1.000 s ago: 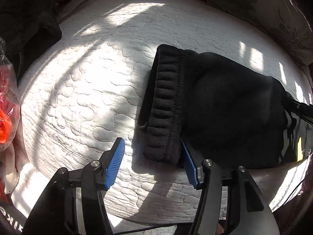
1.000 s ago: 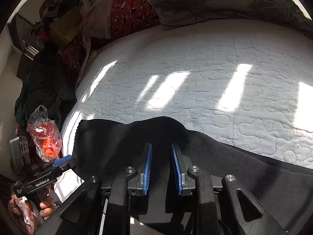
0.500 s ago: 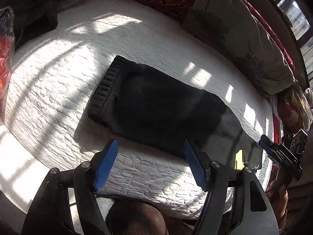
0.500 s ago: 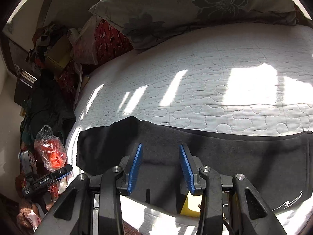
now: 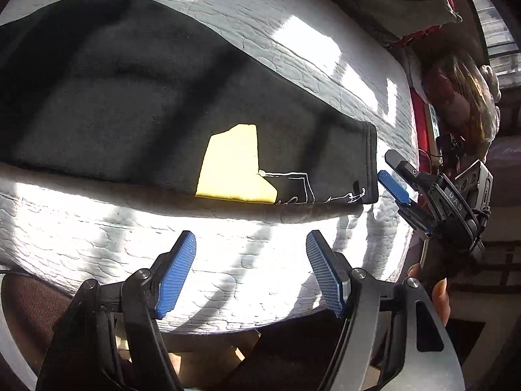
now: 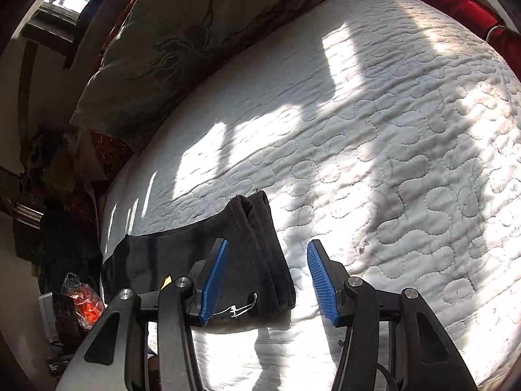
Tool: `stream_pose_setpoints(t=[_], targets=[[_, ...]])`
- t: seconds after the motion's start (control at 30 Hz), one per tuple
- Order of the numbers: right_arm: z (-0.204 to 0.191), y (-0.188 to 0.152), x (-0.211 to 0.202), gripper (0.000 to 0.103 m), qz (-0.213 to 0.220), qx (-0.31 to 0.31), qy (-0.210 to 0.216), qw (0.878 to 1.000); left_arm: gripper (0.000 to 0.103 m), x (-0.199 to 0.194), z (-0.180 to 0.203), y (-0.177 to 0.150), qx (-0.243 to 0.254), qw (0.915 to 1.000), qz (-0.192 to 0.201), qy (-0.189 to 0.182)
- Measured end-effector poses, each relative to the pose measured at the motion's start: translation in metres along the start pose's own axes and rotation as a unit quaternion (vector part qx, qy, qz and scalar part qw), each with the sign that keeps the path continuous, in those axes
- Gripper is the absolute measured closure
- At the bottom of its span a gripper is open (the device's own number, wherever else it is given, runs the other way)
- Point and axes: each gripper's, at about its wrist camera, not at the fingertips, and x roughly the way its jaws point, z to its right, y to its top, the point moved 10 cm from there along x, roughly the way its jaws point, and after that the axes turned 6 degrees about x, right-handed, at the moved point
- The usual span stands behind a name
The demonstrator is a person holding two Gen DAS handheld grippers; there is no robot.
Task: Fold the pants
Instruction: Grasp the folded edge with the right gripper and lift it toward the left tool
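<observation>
Black pants (image 5: 130,97) lie folded lengthwise across the white quilted bed (image 5: 293,49), with a yellow patch (image 5: 232,164) and white print near the leg hems (image 5: 369,163). My left gripper (image 5: 250,270) is open over bare quilt just in front of the yellow patch, with nothing between its fingers. My right gripper (image 5: 389,171) hovers at the hem end. In the right wrist view its jaws are opening around the stacked hems (image 6: 257,244), which lie between the blue pads nearer the left one. The right gripper (image 6: 265,280) is not pressing on the cloth.
A large flowered pillow (image 6: 182,42) lies along the far side of the bed. An orange plastic bag (image 6: 86,303) and dark clutter sit beside the bed's left end. A hand (image 5: 436,290) holds the right gripper's handle. Bare quilt (image 6: 407,163) stretches right of the hems.
Both views swung along the pants from the waistband end to the leg hems. The right gripper's jaws went from nearly shut over the cloth to wide apart. The left gripper stayed open.
</observation>
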Motion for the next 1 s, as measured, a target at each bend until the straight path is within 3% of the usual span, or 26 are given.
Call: stream_pose_setpoints(t=[0.2,0.37,0.47,0.5,0.53,0.57,0.63,0.7,0.77,0.83,0.9,0.97,1.0], targets=[[-0.011,0.008,0.021,0.046,-0.017,-0.007,0.02,1.0,0.033,0.019,0.013,-0.007,-0.015,0.9996,-0.025,-0.002],[-0.027,0.02,0.019,0.046,0.003,-0.039,0.03,0.999,0.033,0.025,0.01,-0.004,-0.027,0.9993,-0.025,-0.001],[-0.037,0.021,0.03,0.053,-0.01,-0.072,0.015,0.997,0.033,0.025,0.007,-0.005,-0.037,0.9989,-0.027,-0.004],[-0.039,0.021,0.034,0.066,-0.011,-0.086,0.003,0.996,0.034,0.025,0.007,-0.005,-0.039,0.9989,-0.027,-0.003],[-0.039,0.02,0.037,0.088,-0.012,-0.103,-0.017,0.994,0.034,0.026,0.007,-0.005,-0.04,0.9988,-0.027,-0.002],[-0.037,0.018,0.041,0.1,-0.018,-0.119,-0.034,0.992,0.033,0.025,0.007,-0.005,-0.043,0.9987,-0.027,-0.003],[-0.034,0.018,0.044,0.1,-0.017,-0.124,-0.05,0.991,0.034,0.024,0.007,-0.005,-0.054,0.9982,-0.023,-0.011],[-0.028,0.023,0.038,0.1,-0.011,-0.091,-0.026,0.995,0.034,0.023,0.008,-0.005,-0.072,0.9969,-0.02,-0.023],[-0.016,0.028,0.034,0.1,-0.003,-0.069,-0.03,0.997,0.033,0.027,0.012,-0.004,-0.088,0.9952,-0.022,-0.035],[-0.003,0.029,0.033,0.094,-0.004,-0.054,-0.036,0.998,0.034,0.032,0.019,-0.003,-0.104,0.993,-0.025,-0.048],[0.003,0.027,0.032,0.093,-0.023,-0.016,0.014,1.0,0.033,0.037,0.025,-0.004,-0.126,0.9899,-0.027,-0.06],[0.007,0.027,0.029,0.077,-0.027,0.003,0.041,0.999,0.034,0.043,0.031,-0.003,-0.142,0.9872,-0.03,-0.066],[0.009,0.028,0.027,0.065,-0.03,0.011,0.048,0.998,0.033,0.046,0.033,-0.003,-0.147,0.9866,-0.03,-0.063]])
